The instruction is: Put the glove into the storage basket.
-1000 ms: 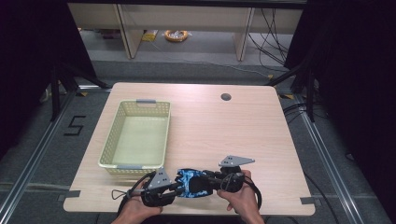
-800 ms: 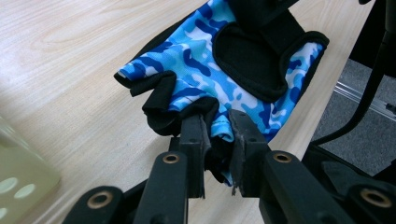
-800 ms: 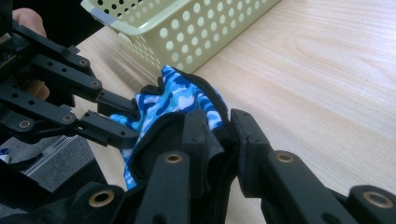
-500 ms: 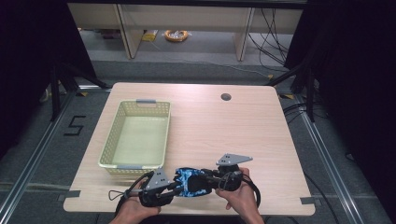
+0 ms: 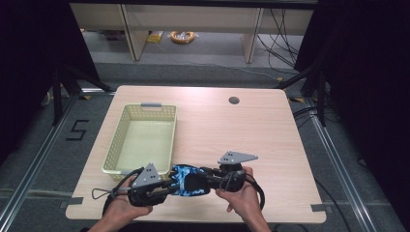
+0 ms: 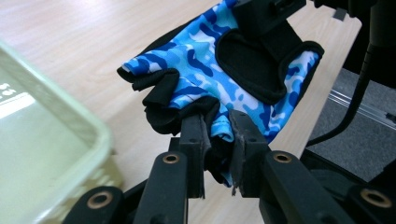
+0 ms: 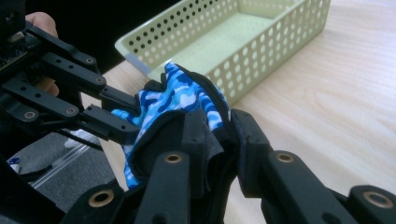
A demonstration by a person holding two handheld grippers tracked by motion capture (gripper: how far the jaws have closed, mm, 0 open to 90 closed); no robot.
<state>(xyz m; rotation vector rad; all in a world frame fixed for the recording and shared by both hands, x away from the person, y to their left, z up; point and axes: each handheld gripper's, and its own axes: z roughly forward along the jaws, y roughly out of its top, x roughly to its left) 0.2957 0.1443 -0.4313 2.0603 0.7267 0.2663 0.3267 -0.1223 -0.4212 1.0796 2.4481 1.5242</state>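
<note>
A blue camouflage fingerless glove (image 5: 186,180) with black trim hangs between both grippers near the table's front edge. My left gripper (image 5: 167,187) is shut on its finger end, where the black finger stubs and blue fabric (image 6: 201,79) bunch between the jaws. My right gripper (image 5: 205,177) is shut on the black cuff (image 7: 177,135) at the opposite end. In the right gripper view the left gripper's jaws (image 7: 116,114) pinch the far side of the glove. The glove sits just above the tabletop, slightly stretched between the two.
A pale green perforated basket (image 5: 116,145) stands empty at the table's left, close behind the left gripper; its rim (image 6: 70,121) shows beside the glove. A round cable hole (image 5: 234,100) lies at the back. Bare wooden tabletop (image 5: 251,130) spreads to the right.
Both grippers and the glove have stayed almost in place, with only a slight shift of the hands near the front edge.
</note>
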